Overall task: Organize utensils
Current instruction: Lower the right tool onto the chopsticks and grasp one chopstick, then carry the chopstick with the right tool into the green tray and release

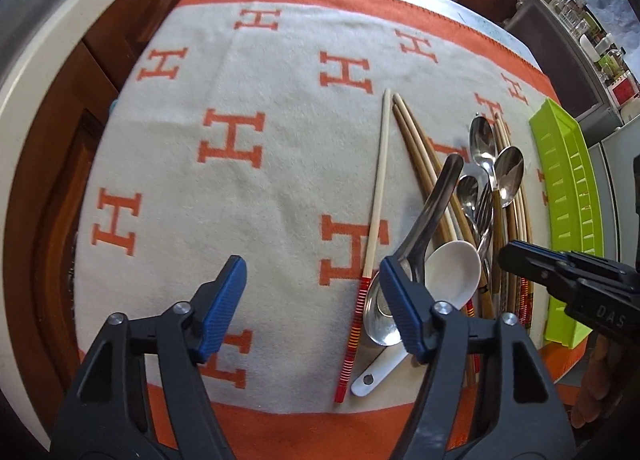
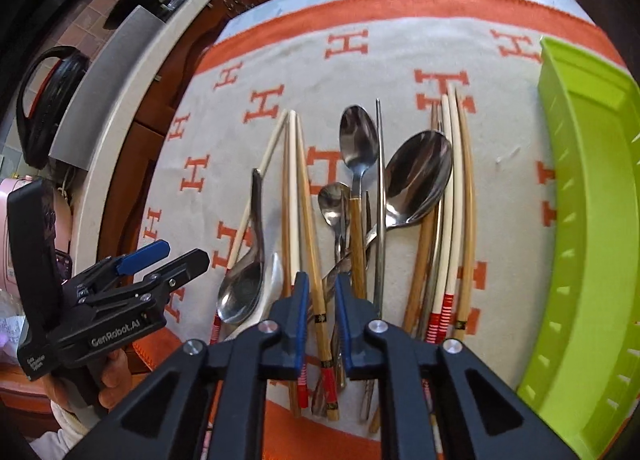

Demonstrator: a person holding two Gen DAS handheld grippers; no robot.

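A pile of utensils lies on the orange-and-cream cloth (image 1: 240, 180): steel spoons (image 2: 420, 176), a white ceramic spoon (image 1: 452, 268), a fork, and several wooden and pale chopsticks (image 2: 452, 180). One pale chopstick with a red striped end (image 1: 376, 188) lies apart on the pile's left. My left gripper (image 1: 312, 280) is wide open and holds nothing; its right finger hangs over a steel soup spoon (image 2: 240, 292). My right gripper (image 2: 322, 292) hovers over the pile's near end. Its jaws stand a narrow gap apart over a wooden chopstick (image 2: 316, 300), not clamping it.
A lime-green slotted tray (image 2: 592, 180) stands along the cloth's right edge, also in the left wrist view (image 1: 568, 180). Dark wooden cabinets and a pale counter rim (image 2: 120, 108) curve round the left. A hand (image 2: 116, 376) holds the left gripper (image 2: 176, 256).
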